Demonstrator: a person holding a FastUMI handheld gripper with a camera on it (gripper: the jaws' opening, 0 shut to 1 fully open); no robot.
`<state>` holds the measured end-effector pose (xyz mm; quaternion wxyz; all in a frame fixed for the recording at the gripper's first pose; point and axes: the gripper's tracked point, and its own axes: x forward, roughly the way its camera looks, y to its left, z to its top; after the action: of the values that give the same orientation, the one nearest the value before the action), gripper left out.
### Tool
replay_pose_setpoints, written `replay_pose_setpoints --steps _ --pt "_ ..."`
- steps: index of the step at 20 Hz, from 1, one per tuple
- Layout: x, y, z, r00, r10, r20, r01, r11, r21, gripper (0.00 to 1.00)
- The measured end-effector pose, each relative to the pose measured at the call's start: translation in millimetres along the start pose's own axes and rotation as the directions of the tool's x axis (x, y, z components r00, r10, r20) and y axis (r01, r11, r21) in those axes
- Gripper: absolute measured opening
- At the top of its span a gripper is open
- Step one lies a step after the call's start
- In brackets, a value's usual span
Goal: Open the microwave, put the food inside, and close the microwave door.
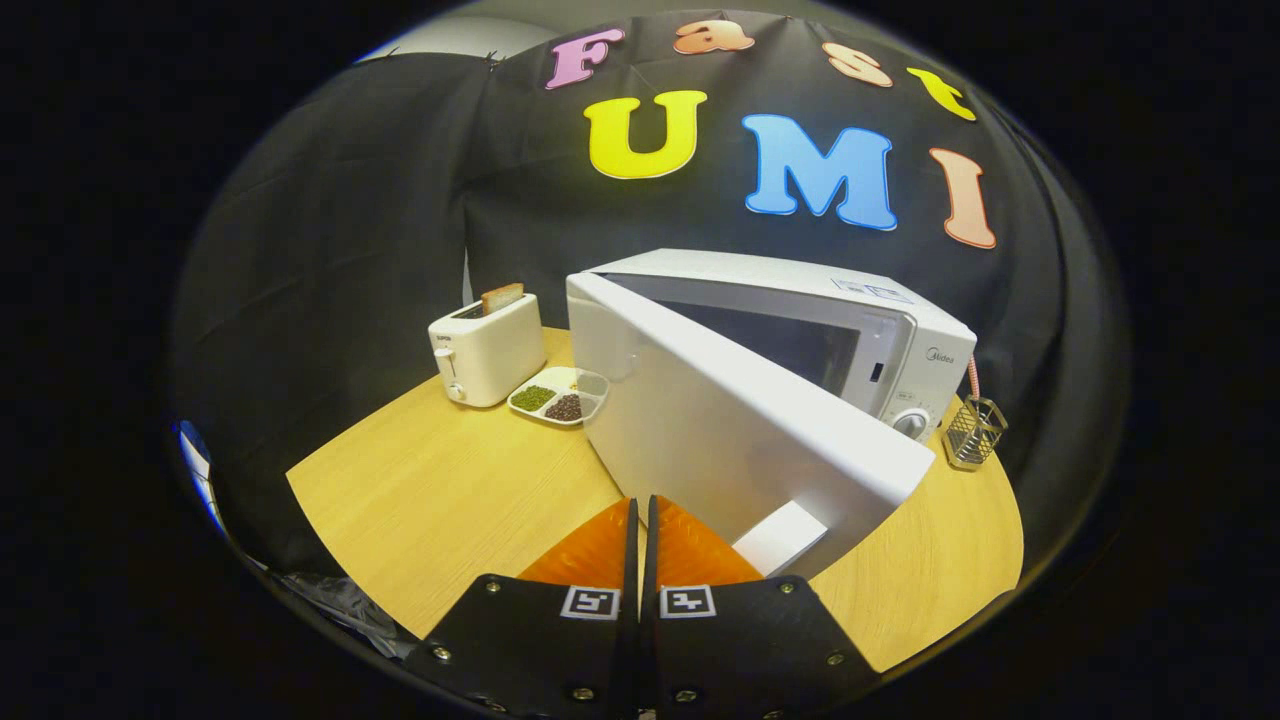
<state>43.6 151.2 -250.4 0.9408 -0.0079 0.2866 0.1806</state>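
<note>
Seen from the camera riding on the tongs (640, 512), the two fingers lie pressed together with only a thin dark seam between them, clenched on nothing. They hover low over the wooden counter (450, 490), their tips just short of the microwave door.

The microwave (880, 340) stands beyond the tongs and a little to their right, a white box with a dial (910, 423) at the lower corner of its control panel. Its door (740, 430) is swung wide open, hinged on the side away from the dial. The free edge of the door comes out toward the fingers and ends just ahead of them, to their right; the door's broad white face is turned toward the tongs. A paler block sits at the door's lower near corner, right beside the fingertips. The cavity behind the door looks dark, and what it holds cannot be made out.

The food is a white divided tray (558, 397) on the counter, well beyond the fingers and to their left, partly tucked behind the hinged end of the door. Its compartments hold green grains and dark brown grains.

Just left of the tray stands a white toaster (487, 350) with a slice of bread (501, 297) poking up from its slot.

A small wire basket (973, 432) rests on the counter on the far right side of the microwave.
</note>
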Motion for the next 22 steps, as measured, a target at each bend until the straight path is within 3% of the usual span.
replay_pose_setpoints --steps 22 --pt "56.2 -106.8 41.1 0.988 -0.151 0.032 0.149 0.987 0.064 0.01"
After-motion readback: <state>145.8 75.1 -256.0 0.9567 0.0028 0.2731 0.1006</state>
